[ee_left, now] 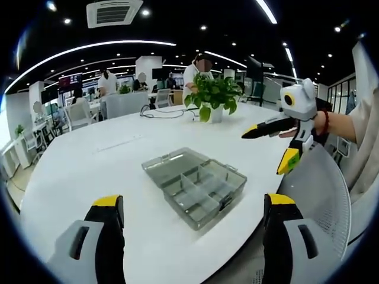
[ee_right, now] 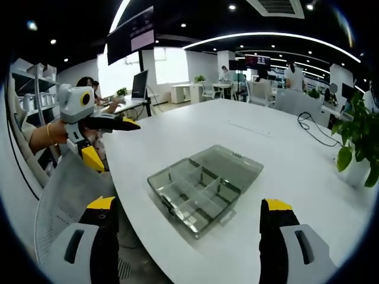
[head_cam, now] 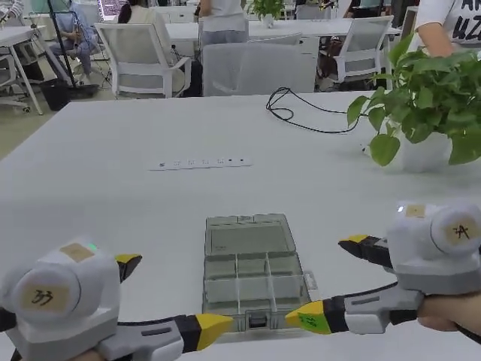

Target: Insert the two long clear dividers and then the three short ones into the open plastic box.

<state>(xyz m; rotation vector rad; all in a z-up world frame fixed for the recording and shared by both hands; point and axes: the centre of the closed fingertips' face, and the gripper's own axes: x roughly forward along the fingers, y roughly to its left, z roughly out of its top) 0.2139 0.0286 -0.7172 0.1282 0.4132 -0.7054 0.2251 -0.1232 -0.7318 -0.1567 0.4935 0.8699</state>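
Note:
The clear plastic box (head_cam: 252, 272) lies open on the white table (head_cam: 113, 188), its lid folded back flat on the far side. Clear dividers (head_cam: 253, 277) stand inside the tray and split it into several compartments. My left gripper (head_cam: 171, 295) is open at the box's near left, nothing between its yellow-tipped jaws. My right gripper (head_cam: 331, 280) is open at the near right, also holding nothing. In the left gripper view the box (ee_left: 195, 186) sits beyond my open left gripper (ee_left: 193, 202), with the right gripper (ee_left: 283, 137) held in the air. The right gripper view shows the box (ee_right: 204, 186) past my right gripper (ee_right: 188, 205).
A potted plant (head_cam: 425, 113) in a white pot stands at the table's right. A black cable (head_cam: 301, 111) loops at the far middle, and a white power strip (head_cam: 199, 162) lies beyond the box. Chairs (head_cam: 143, 56) and people are behind the table.

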